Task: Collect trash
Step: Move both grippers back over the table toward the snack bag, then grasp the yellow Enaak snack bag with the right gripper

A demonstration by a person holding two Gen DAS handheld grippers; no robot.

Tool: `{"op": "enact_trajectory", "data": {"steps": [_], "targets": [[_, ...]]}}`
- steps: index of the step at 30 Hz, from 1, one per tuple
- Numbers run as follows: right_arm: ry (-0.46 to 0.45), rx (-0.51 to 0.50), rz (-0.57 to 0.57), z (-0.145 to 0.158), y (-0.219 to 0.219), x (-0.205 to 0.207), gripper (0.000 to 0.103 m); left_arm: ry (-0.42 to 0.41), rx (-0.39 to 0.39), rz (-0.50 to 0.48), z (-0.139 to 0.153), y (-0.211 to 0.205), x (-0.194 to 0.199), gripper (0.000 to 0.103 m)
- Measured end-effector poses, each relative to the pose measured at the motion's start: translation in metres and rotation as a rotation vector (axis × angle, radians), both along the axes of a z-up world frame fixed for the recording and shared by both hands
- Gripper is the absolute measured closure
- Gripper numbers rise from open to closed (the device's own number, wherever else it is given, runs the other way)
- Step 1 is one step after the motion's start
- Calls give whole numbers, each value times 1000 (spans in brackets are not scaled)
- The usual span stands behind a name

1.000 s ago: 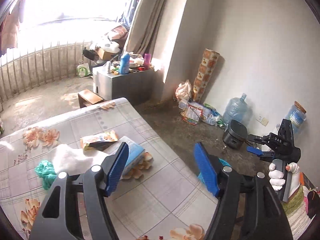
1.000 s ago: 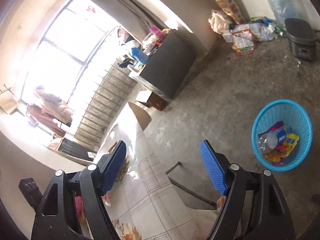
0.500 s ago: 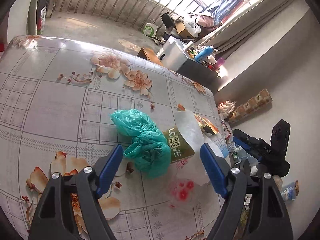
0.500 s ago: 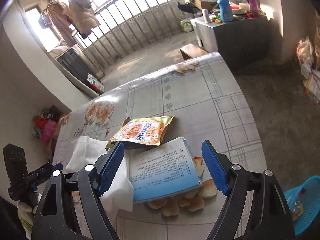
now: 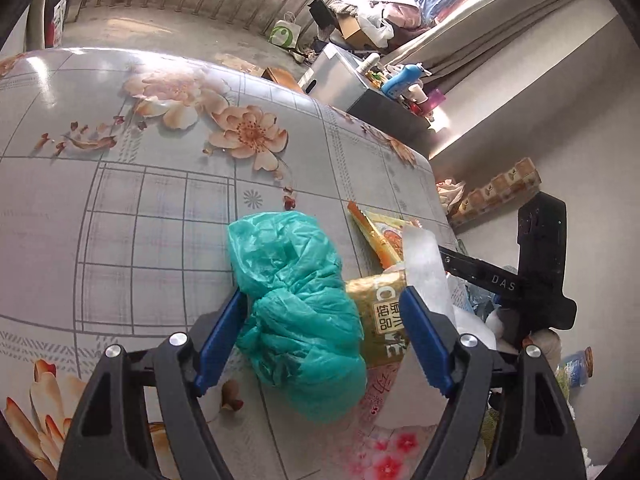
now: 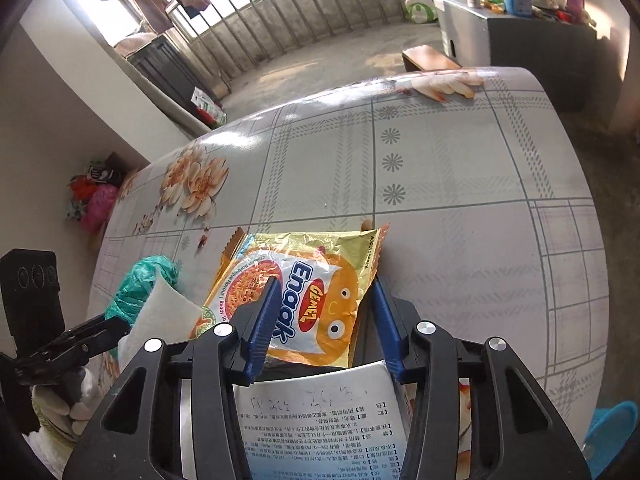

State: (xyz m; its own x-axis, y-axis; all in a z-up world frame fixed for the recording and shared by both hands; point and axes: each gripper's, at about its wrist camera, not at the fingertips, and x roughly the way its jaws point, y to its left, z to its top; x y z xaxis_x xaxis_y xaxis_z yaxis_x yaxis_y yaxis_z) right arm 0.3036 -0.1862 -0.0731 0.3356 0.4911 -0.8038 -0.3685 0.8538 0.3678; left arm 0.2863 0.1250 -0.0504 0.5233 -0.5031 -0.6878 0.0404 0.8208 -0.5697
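Note:
On the flowered table (image 5: 160, 200) a crumpled green plastic bag (image 5: 296, 304) lies between the pads of my left gripper (image 5: 322, 292). Its jaws are closing; the left pad is at the bag's edge and a gold packet (image 5: 380, 312) reaches the right pad. A white tissue (image 5: 420, 264) stands just behind. In the right wrist view an orange and gold noodle packet (image 6: 316, 292) lies flat between the narrowing, still closing jaws of my right gripper (image 6: 324, 280). The left pad overlaps the packet's face and the right pad is at its edge. A printed box (image 6: 316, 412) lies under the fingers.
A grey cabinet (image 6: 520, 40) crowded with bottles and a low wooden stool (image 6: 428, 58) stand beyond the table's far end. The rim of a blue basket (image 6: 612, 428) shows on the floor at the lower right. A gloved hand (image 6: 68, 408) holds the left gripper's handle.
Both grippers swung from facing the room and floor down onto the table. The left one lowered around the green bag; the right one moved in over the noodle packet and its jaws narrowed.

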Motion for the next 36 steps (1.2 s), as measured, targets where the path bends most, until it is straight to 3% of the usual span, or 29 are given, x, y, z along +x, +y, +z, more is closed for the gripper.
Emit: {"op": "enact_trajectory", "data": {"steps": [5,8,22,25,30,36], "targets": [[63,89,-14,-6,-6,-13,83,3,-12,-27,-6,-2,-1,44],[104,144,-15,-9,-7,-23,88,11,-14,-49,-8,-1,-6,46],[147,193,-79,-7,-10,-99,92,45,7,-121,-4,4,-63,47],[120,154,-71,-1,-9,-106,86,20,27,-82,2,12,-77,47],[70,134,-97,15,-19,-109,60,-53,55,-8,21,29,-92,45],[-10,148,-153,46,-39,-130,56,-132,84,8,41,35,-120,42]]}}
